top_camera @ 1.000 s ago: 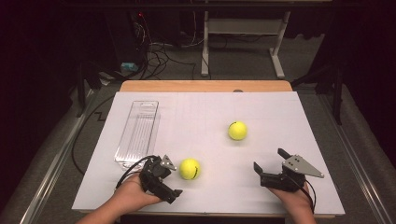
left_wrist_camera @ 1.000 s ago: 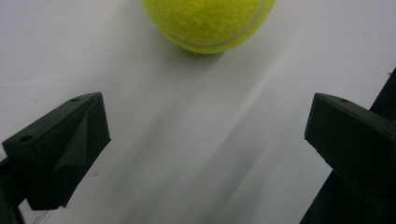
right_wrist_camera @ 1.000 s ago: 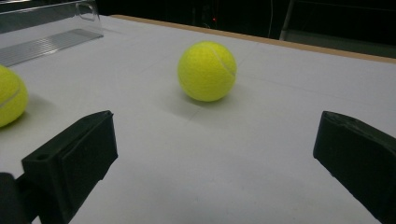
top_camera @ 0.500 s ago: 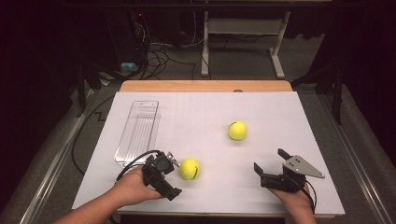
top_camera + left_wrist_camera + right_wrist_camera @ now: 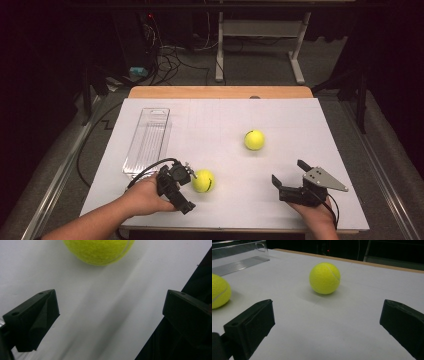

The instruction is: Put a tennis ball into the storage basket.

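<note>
The left gripper (image 5: 191,187) sits low over the table (image 5: 220,125) near its front edge, toward the front-left corner, with its jaws spread wide and nothing between them. Just beyond it lies the near tennis ball (image 5: 203,180), just beside the upper jaw as seen from the high view but not clasped. In the left gripper view that same ball (image 5: 98,251) rests on the white surface ahead of the open jaws, clear of both.

The right gripper (image 5: 290,179) is held near the front-right corner of the table, its jaws also wide apart and empty. It points toward the far tennis ball (image 5: 254,140), which rests near the middle of the table, well apart from the gripper. In the right gripper view this ball (image 5: 325,278) lies ahead between the jaws' lines, with the near ball at that view's left edge.

A clear plastic tray (image 5: 148,141) lies lengthwise along the table's left edge, behind the left gripper.
</note>
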Tool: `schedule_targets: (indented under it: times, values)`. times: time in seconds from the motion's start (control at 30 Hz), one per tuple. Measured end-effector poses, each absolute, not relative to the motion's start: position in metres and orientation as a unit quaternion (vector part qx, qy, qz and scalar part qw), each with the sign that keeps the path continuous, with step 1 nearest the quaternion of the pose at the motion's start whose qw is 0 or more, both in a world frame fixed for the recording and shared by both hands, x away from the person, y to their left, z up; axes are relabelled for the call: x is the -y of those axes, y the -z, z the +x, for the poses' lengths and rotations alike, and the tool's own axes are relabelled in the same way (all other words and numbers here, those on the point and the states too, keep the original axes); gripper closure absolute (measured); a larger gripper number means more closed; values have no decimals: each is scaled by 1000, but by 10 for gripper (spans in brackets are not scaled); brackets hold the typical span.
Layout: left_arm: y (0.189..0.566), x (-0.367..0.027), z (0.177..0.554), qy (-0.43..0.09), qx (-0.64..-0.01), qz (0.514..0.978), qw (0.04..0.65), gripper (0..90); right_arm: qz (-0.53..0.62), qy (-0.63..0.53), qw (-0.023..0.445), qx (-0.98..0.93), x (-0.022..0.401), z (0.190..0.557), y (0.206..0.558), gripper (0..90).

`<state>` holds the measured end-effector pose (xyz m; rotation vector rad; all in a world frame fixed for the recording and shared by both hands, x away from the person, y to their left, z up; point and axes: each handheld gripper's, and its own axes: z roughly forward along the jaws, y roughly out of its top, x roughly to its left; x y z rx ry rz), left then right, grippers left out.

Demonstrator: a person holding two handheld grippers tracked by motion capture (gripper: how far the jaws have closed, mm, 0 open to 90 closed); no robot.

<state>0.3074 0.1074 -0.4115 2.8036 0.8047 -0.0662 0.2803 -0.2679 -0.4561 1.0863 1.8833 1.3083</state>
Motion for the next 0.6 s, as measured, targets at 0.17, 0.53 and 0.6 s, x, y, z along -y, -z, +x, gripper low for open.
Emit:
schedule_targets:
  times: [0.17, 0.53, 0.6]
  values:
    - [409, -100, 311, 26, -265, 960, 88, 18, 409, -493, 296, -708, 268, 280, 456, 0]
    - [396, -93, 330, 57, -259, 962, 68, 19, 410, -494, 296, -707, 269, 279, 455, 0]
    - [396, -91, 332, 58, -258, 962, 64, 19, 409, -495, 296, -707, 269, 279, 455, 0]
